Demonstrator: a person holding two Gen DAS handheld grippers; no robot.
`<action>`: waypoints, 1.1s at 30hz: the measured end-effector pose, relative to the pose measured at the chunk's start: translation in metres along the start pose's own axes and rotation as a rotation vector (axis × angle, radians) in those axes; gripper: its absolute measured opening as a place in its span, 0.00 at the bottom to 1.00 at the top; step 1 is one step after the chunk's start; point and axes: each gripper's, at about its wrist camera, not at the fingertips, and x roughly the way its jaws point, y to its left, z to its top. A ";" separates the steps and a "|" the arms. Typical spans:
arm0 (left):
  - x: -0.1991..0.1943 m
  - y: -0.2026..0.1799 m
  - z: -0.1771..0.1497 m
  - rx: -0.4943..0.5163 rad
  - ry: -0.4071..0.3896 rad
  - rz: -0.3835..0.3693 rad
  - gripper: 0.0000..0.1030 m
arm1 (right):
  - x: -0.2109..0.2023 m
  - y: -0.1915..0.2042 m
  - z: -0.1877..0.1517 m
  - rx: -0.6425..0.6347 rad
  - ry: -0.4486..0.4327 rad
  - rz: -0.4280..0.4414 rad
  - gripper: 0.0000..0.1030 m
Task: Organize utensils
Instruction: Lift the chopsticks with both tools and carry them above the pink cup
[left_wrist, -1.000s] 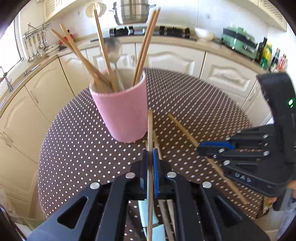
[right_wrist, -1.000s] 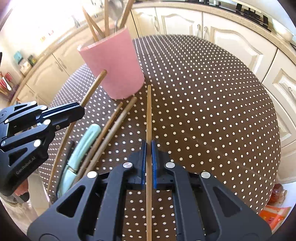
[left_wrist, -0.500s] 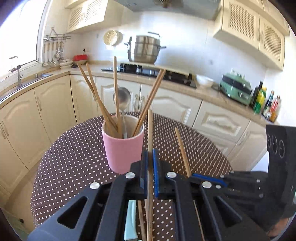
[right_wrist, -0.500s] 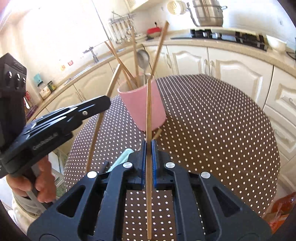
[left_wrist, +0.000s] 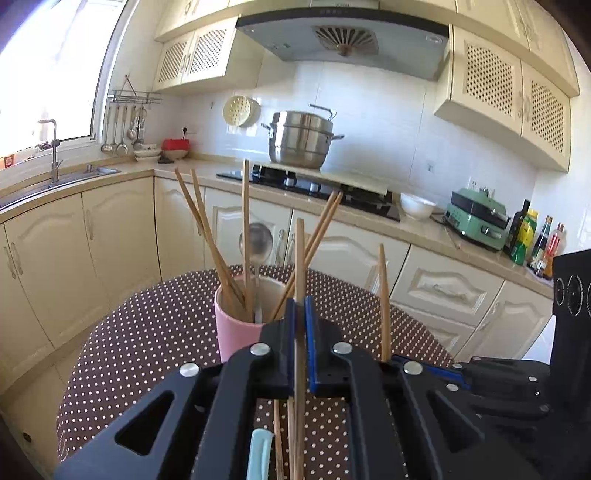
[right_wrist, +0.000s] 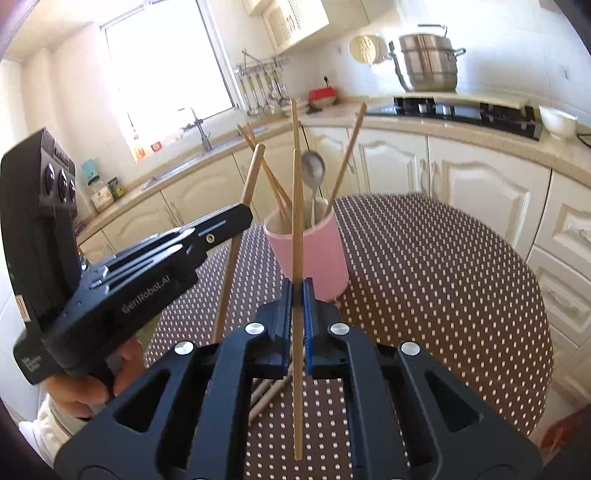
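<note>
A pink cup (left_wrist: 236, 332) (right_wrist: 317, 251) stands on the dotted round table (left_wrist: 147, 350) and holds several wooden chopsticks and a metal spoon (left_wrist: 255, 240). My left gripper (left_wrist: 300, 306) is shut on a wooden chopstick (left_wrist: 300, 251) that points up, just in front of the cup. My right gripper (right_wrist: 299, 291) is shut on another chopstick (right_wrist: 297, 221), also upright and near the cup. Each gripper shows in the other's view: the left gripper (right_wrist: 236, 218) at the left, the right gripper (left_wrist: 402, 363) at the right. Loose chopsticks (right_wrist: 269, 395) and a pale blue handle (left_wrist: 260, 454) lie on the table below.
A person's hand (right_wrist: 85, 391) holds the left gripper's grip. Cream kitchen cabinets and a counter curve around the table's far side. On the counter are a sink (left_wrist: 55, 181), a hob with a steel pot (left_wrist: 301, 138) and bottles (left_wrist: 535, 240).
Both grippers have risen and tilted upward, each with its chopstick. The chopsticks have left the table and stand steeper, with their tips now at the height of the cup's rim or above.
</note>
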 end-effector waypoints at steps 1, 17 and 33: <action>-0.001 0.001 0.003 -0.008 -0.017 -0.004 0.05 | -0.001 0.001 0.005 -0.002 -0.017 0.007 0.06; -0.018 0.025 0.061 -0.079 -0.363 -0.048 0.05 | 0.000 0.011 0.074 -0.056 -0.248 0.037 0.06; 0.004 0.037 0.090 -0.125 -0.587 0.020 0.05 | 0.019 0.003 0.112 -0.053 -0.424 0.022 0.06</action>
